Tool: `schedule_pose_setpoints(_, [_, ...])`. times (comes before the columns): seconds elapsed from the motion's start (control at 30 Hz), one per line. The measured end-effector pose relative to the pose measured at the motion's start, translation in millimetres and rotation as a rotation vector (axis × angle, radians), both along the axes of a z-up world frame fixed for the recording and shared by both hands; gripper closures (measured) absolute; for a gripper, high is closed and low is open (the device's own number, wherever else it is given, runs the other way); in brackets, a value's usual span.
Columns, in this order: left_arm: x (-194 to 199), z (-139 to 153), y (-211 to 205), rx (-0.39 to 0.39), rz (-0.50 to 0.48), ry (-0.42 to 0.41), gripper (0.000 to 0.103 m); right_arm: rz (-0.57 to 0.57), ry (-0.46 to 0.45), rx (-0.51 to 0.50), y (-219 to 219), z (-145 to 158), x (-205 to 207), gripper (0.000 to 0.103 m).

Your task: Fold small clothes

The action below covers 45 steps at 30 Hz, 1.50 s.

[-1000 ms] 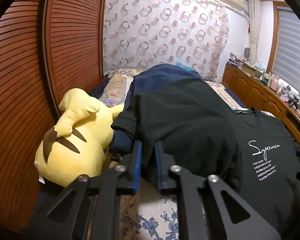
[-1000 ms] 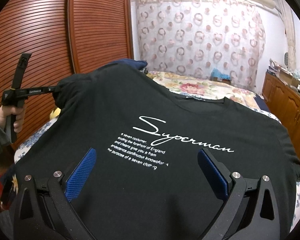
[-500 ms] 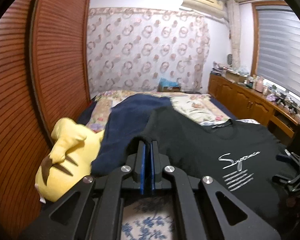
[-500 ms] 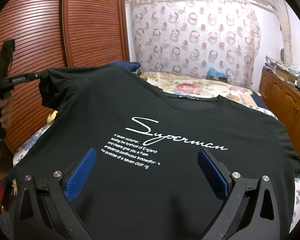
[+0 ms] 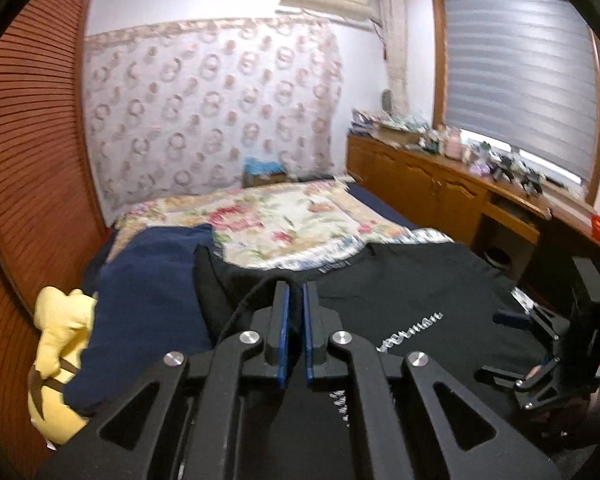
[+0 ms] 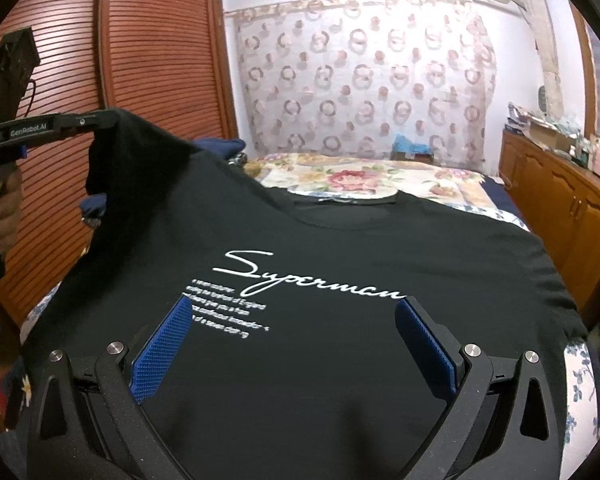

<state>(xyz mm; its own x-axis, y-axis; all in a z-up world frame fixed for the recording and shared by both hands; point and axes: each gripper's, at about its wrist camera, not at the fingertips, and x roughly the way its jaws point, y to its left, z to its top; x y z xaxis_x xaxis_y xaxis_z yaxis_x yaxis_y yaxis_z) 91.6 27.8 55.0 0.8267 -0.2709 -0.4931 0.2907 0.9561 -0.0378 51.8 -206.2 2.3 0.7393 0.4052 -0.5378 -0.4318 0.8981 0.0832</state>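
The soft, light black cotton T-shirt (image 6: 340, 360) with white script lies on the floral bed (image 6: 380, 172). The left gripper (image 5: 295, 332), opening slightly, pinches its lifted left sleeve; the right gripper (image 6: 296, 344) hovers wide open. Best grasped at hems.

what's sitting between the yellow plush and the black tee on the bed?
A dark blue garment. In the left wrist view it lies spread on the bed between the yellow plush and the black T-shirt, its edge reaching the plush and tucking under the lifted sleeve.
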Motion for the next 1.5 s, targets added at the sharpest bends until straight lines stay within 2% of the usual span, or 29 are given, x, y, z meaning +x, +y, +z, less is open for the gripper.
schedule_pose_setpoints(0.03, [-1,-2,-5,0.013,-0.006,0.000,0.092,-0.001,-0.001,0.003,-2,0,0,0.000])
schedule_pose_setpoints(0.1, [-4,-2,-11,0.016,-0.011,-0.005,0.074,-0.007,0.002,0.004,-5,0,1,0.000])
schedule_pose_setpoints(0.23, [-12,-4,-4,-0.007,-0.012,-0.006,0.062,-0.010,0.001,0.001,-7,0,2,0.000])
schedule_pose_setpoints(0.33, [-22,-6,9,-0.021,0.008,-0.014,0.050,0.004,0.000,-0.001,-7,0,4,0.000])
schedule_pose_setpoints(0.43, [-28,-13,20,-0.027,0.040,-0.012,0.049,0.038,0.005,-0.009,-3,0,9,0.000])
schedule_pose_setpoints(0.67, [-45,-35,37,-0.011,0.117,-0.001,0.047,0.164,0.010,-0.036,26,13,26,0.009])
schedule_pose_setpoints(0.73, [-47,-40,41,-0.012,0.127,0.006,0.047,0.205,0.017,-0.043,38,15,33,0.015])
schedule_pose_setpoints(0.8, [-52,-47,45,-0.016,0.145,0.010,0.047,0.248,0.034,-0.049,50,16,41,0.026])
schedule_pose_setpoints(0.97, [-60,-60,57,-0.038,0.178,0.024,0.047,0.363,0.094,-0.073,87,7,62,0.043])
schedule_pose_setpoints(1.27, [-66,-76,68,-0.047,0.197,0.055,0.047,0.473,0.166,-0.131,146,-17,88,0.051])
schedule_pose_setpoints(1.43, [-68,-83,68,-0.060,0.190,0.069,0.047,0.502,0.198,-0.213,171,-34,96,0.055])
schedule_pose_setpoints(1.5, [-67,-83,65,-0.061,0.185,0.073,0.046,0.508,0.215,-0.262,177,-42,98,0.078])
